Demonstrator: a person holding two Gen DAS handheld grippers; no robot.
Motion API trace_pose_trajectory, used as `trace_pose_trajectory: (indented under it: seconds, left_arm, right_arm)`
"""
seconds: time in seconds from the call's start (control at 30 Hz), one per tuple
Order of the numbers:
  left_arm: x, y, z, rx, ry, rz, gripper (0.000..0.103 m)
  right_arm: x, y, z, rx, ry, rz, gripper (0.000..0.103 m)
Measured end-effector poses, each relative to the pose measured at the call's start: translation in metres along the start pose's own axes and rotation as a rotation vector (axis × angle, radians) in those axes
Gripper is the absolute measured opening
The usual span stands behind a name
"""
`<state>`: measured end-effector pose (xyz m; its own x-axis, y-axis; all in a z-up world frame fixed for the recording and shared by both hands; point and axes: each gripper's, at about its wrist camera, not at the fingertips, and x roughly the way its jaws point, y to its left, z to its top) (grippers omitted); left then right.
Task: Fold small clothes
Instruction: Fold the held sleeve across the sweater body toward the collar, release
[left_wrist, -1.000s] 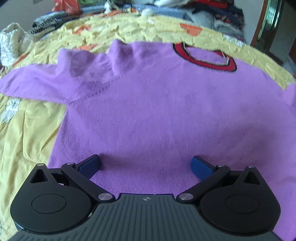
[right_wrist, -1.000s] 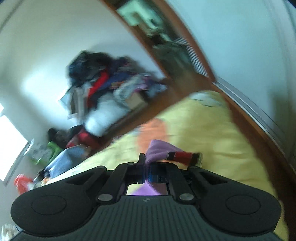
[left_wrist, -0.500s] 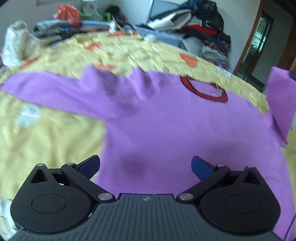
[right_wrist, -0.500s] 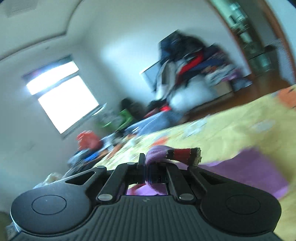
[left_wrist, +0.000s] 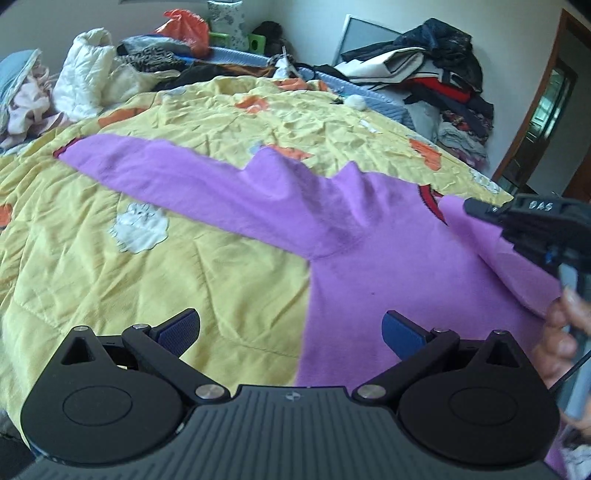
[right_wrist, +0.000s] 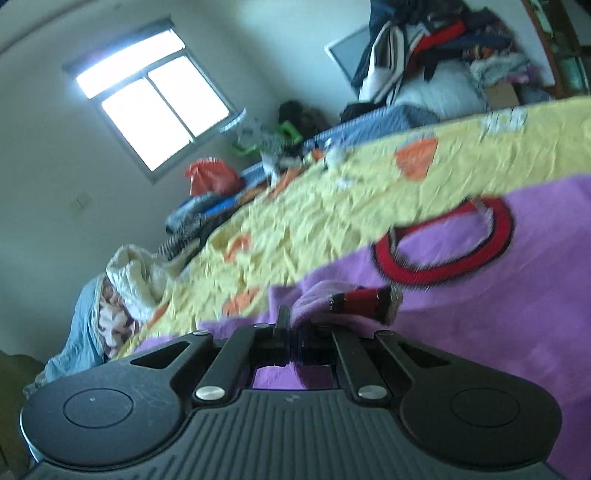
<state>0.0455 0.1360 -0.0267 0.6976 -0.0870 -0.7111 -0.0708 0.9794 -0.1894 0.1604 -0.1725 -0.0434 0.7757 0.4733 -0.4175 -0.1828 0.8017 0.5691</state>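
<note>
Because its jaws are clamped on the red-trimmed cuff, the right gripper lifts one sleeve over the purple top, likely to fold it inward; the left gripper hovers wide, empty, above the top spread across the yellow quilt.

The purple top runs off the right edge, its collar half hidden.
</note>
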Motion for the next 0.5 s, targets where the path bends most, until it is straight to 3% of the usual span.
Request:
trace_pose_trajectory:
  seconds: [0.13, 0.23, 0.3, 0.33, 0.37, 0.43, 0.5]
  left_arm:
    - [0.0, 0.003, -0.002, -0.007, 0.012, 0.002, 0.103]
    - [0.001, -0.001, -0.003, 0.011, 0.021, 0.001, 0.103]
    - [0.003, -0.006, -0.002, 0.018, 0.027, 0.001, 0.103]
    - [0.005, -0.008, -0.001, 0.017, 0.03, -0.006, 0.103]
    - [0.006, -0.011, 0.002, 0.013, 0.03, -0.013, 0.103]
    - [0.008, -0.018, 0.009, 0.001, 0.021, -0.036, 0.103]
    - [0.014, -0.027, 0.021, -0.02, 0.007, -0.097, 0.103]
  right_arm:
    - [0.027, 0.005, -0.012, -0.009, 0.043, -0.003, 0.003]
    - [0.05, -0.001, -0.024, 0.012, 0.142, -0.016, 0.007]
    - [0.059, 0.001, -0.035, -0.021, 0.2, -0.059, 0.043]
    - [0.059, 0.004, -0.041, -0.039, 0.223, -0.058, 0.081]
    - [0.05, 0.01, -0.045, -0.075, 0.209, -0.006, 0.096]
    - [0.03, 0.018, -0.047, -0.142, 0.196, 0.037, 0.097]
    - [-0.001, 0.013, -0.04, -0.186, 0.116, 0.017, 0.096]
